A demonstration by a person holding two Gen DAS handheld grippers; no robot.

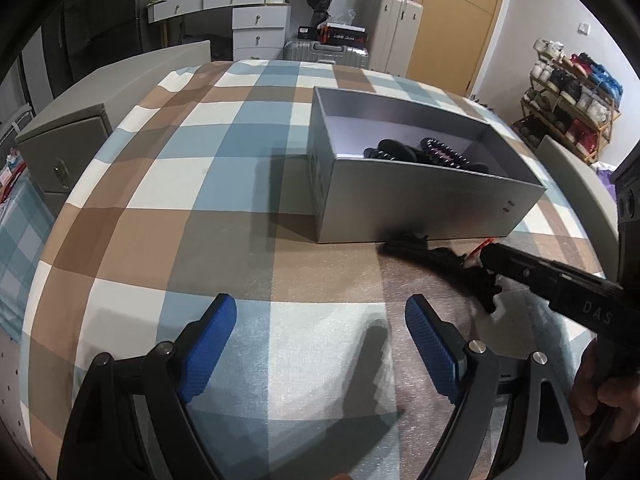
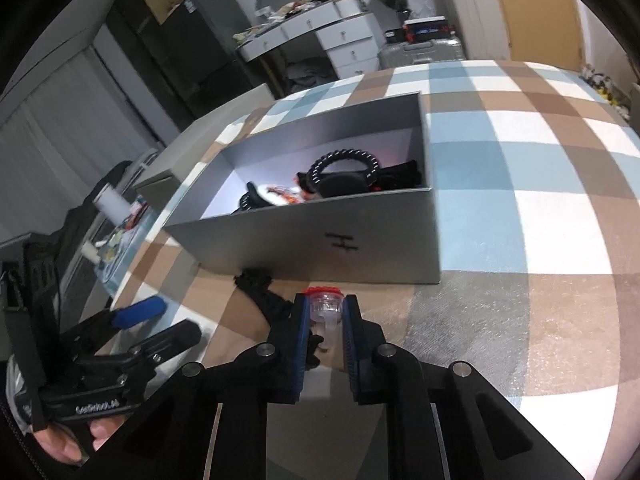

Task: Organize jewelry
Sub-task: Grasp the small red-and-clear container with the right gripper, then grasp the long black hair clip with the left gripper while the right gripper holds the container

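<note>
A grey open box (image 1: pixel 420 196) stands on the checked tablecloth and holds dark bead bracelets (image 1: pixel 440 152) and other dark pieces; in the right wrist view the box (image 2: pixel 340 240) shows a black bead bracelet (image 2: pixel 344 164) and an orange-white piece (image 2: pixel 280 196) inside. My right gripper (image 2: pixel 326 312) is shut on a clear ornament with a red top (image 2: pixel 325 300), just in front of the box wall, with a black cord (image 2: pixel 260 292) trailing left. My left gripper (image 1: pixel 320 344) is open and empty above the cloth, left of the right gripper (image 1: pixel 492 284).
The checked tablecloth (image 1: pixel 180 200) covers the table. A grey cabinet (image 1: pixel 64 148) stands at the left edge. White drawers (image 1: pixel 260 24), a suitcase (image 1: pixel 328 54) and a shoe rack (image 1: pixel 572 100) stand beyond the table.
</note>
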